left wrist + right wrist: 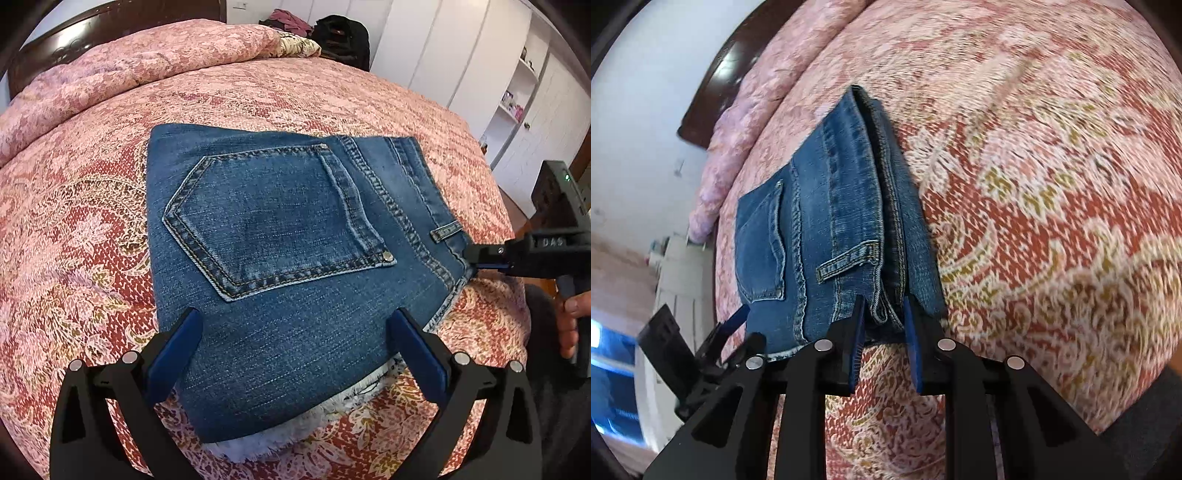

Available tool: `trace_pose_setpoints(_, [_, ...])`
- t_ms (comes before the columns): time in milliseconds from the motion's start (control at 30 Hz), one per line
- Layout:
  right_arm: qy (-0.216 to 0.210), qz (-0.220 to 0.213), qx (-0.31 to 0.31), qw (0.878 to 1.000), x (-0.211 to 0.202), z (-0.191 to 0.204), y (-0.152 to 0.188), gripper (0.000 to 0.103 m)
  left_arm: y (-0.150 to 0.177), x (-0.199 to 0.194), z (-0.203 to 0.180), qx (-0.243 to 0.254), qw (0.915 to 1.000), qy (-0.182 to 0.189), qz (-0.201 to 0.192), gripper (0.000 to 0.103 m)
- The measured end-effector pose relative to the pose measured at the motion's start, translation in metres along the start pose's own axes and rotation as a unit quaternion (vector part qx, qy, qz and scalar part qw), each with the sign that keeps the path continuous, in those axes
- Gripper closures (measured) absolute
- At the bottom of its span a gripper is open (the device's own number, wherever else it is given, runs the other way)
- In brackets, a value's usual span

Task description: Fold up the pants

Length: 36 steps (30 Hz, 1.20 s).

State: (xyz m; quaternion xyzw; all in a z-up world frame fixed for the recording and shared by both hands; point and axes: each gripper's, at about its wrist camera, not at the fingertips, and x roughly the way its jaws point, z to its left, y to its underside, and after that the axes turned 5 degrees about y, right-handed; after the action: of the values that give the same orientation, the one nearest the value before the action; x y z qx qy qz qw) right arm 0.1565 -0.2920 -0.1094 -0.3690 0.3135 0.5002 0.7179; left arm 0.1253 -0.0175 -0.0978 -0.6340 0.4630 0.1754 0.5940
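Folded blue jeans (pixel 280 236) lie flat on the bed, back pocket (pixel 273 218) up, white frayed hems (pixel 317 417) sticking out under the near edge. My left gripper (pixel 295 332) is open, its blue-padded fingers wide apart over the near part of the jeans. My right gripper (pixel 884 314) is closed on the waistband corner of the jeans (pixel 834 229); it also shows in the left wrist view (pixel 476 258) at the jeans' right corner. The left gripper shows in the right wrist view (pixel 735 319) at the left edge.
The bed is covered by a pink and red patterned bedspread (pixel 92 240). A rolled pink quilt (pixel 122 70) and dark wooden headboard (pixel 74 33) are at the far end. White wardrobes (pixel 461 55) stand to the right. A black bag (pixel 343 37) sits behind the bed.
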Motion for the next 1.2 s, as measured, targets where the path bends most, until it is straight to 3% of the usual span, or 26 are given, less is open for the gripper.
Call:
trace_pose_setpoints(100, [0.002, 0.003, 0.035, 0.999, -0.018, -0.002, -0.005, 0.080, -0.001, 0.001, 0.002, -0.006, 1.0000, 0.003, -0.004, 0.002])
trace_pose_setpoints(200, [0.002, -0.066, 0.045, 0.997, -0.055, 0.009, -0.011, 0.079, -0.003, 0.001, 0.004, -0.012, 0.9999, 0.004, -0.006, 0.002])
trace_pose_setpoints(267, [-0.028, -0.071, 0.025, 0.997, -0.059, 0.026, -0.023, 0.079, -0.002, 0.002, 0.004, -0.011, 0.9999, 0.001, -0.009, 0.002])
trace_pose_setpoints(333, [-0.046, -0.059, -0.020, 0.997, -0.047, 0.058, -0.040, 0.079, -0.002, 0.002, 0.003, -0.010, 0.9999, -0.001, -0.010, 0.002])
trace_pose_setpoints(367, [-0.050, -0.046, -0.060, 0.996, -0.034, 0.088, -0.051, 0.073, -0.002, 0.002, 0.003, -0.011, 0.9999, -0.001, -0.010, 0.002])
trace_pose_setpoints(400, [-0.055, -0.035, -0.098, 0.993, -0.020, 0.112, -0.058, 0.052, -0.002, 0.002, 0.004, -0.012, 0.9999, -0.001, -0.010, 0.002])
trace_pose_setpoints(433, [-0.051, -0.028, -0.135, 0.989, -0.006, 0.135, -0.064, 0.047, -0.002, 0.002, 0.004, -0.013, 0.9999, -0.001, -0.010, 0.002])
trace_pose_setpoints(633, [-0.064, 0.024, -0.239, 0.969, 0.066, 0.219, -0.079, 0.047, -0.002, 0.002, 0.004, -0.021, 0.9997, -0.005, -0.011, 0.002])
trace_pose_setpoints(700, [-0.047, 0.035, -0.264, 0.963, 0.084, 0.237, -0.084, 0.047, -0.001, 0.002, 0.004, -0.021, 0.9997, -0.004, -0.012, 0.002])
trace_pose_setpoints(833, [-0.046, 0.064, -0.280, 0.957, 0.118, 0.249, -0.096, 0.047, 0.000, 0.001, 0.006, -0.023, 0.9996, 0.000, -0.017, 0.002])
trace_pose_setpoints(967, [0.036, 0.097, -0.279, 0.955, 0.170, 0.237, -0.098, 0.049, 0.002, 0.000, 0.009, -0.027, 0.9994, 0.005, -0.020, 0.002])
trace_pose_setpoints(1100, [0.063, 0.084, -0.312, 0.944, 0.168, 0.247, -0.091, 0.049, 0.001, 0.000, 0.016, -0.042, 0.9988, 0.016, -0.021, 0.002])
trace_pose_setpoints(1200, [0.024, 0.058, -0.279, 0.958, 0.135, 0.241, -0.087, 0.049, 0.002, 0.000, 0.015, -0.039, 0.9989, 0.015, -0.021, 0.002])
